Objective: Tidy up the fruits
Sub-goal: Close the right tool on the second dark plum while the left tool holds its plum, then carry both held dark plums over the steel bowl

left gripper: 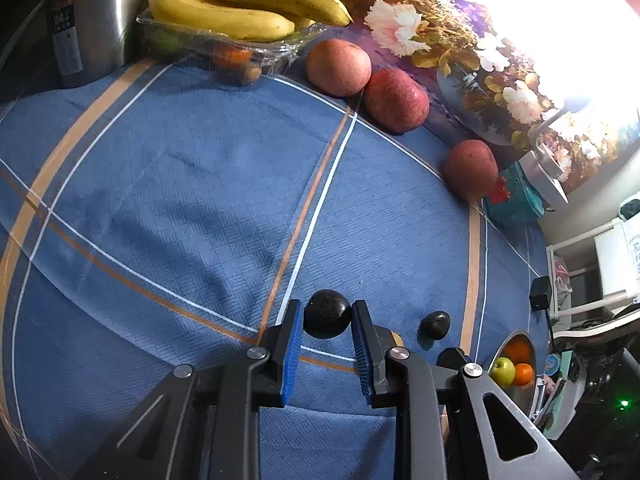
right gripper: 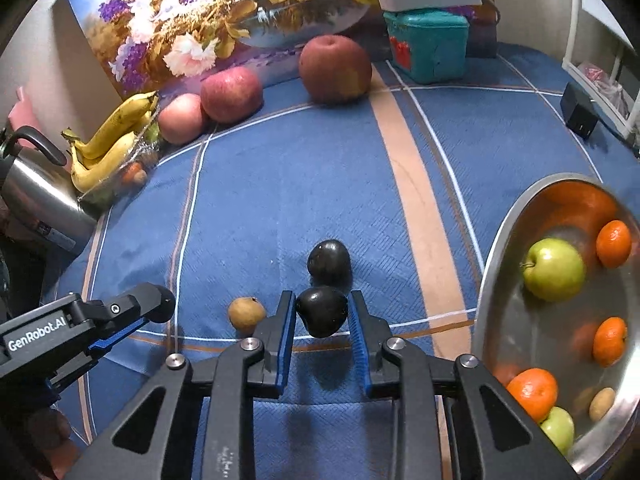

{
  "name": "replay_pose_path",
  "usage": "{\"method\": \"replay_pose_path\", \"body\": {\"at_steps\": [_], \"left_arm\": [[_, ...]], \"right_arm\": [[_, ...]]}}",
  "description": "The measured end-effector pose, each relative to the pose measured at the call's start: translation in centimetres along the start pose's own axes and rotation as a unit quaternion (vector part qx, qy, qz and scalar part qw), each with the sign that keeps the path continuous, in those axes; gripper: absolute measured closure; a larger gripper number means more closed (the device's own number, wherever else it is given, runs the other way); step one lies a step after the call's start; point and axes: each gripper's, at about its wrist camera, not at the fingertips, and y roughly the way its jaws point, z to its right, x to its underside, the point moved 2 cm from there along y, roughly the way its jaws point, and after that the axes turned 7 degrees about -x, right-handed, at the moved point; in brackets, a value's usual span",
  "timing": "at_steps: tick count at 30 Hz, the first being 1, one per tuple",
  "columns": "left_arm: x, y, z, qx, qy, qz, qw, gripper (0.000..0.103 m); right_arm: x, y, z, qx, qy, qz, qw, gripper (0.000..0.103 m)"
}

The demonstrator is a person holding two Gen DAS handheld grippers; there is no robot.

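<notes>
My left gripper (left gripper: 326, 316) is shut on a dark plum (left gripper: 327, 313) just above the blue cloth; it also shows at the left of the right wrist view (right gripper: 160, 304), holding that plum. My right gripper (right gripper: 322, 312) is shut on another dark plum (right gripper: 321, 310). A third dark plum (right gripper: 329, 261) lies on the cloth just beyond it; one dark plum lies free in the left wrist view (left gripper: 434, 324). A small brown fruit (right gripper: 247, 313) lies left of my right fingers. A steel bowl (right gripper: 500, 248) at the right holds green apples, oranges and a small brown fruit.
Three red apples (left gripper: 338, 66) (left gripper: 396, 100) (left gripper: 470, 169) line the back by a flower picture (right gripper: 224, 12). Bananas (left gripper: 240, 0) lie on a clear tray (left gripper: 224, 40). A steel kettle (right gripper: 40, 196) stands at the left, a teal box (right gripper: 428, 48) at the back right.
</notes>
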Motion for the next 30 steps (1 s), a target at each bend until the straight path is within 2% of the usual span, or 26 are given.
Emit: {"method": "replay_pose_path", "body": {"at_steps": [12,22,30], "left_arm": [[0.8,-0.9,2.0,-0.001,0.027,0.008,0.9996,0.077],[2.9,-1.2,7.3,-0.001,0.101,0.011,0.9948,0.077],[4.1,-1.5,9.4,0.001,0.133,0.008,0.9911,0.077]], "right_arm": [[-0.1,-1.5,1.7,0.000,0.018,0.008,1.000,0.076],[-0.6,-3.7,4.9,0.013,0.057,0.025,0.998,0.076],[-0.7,-5.6,7.8,0.019,0.098,0.041,0.994,0.076]]}}
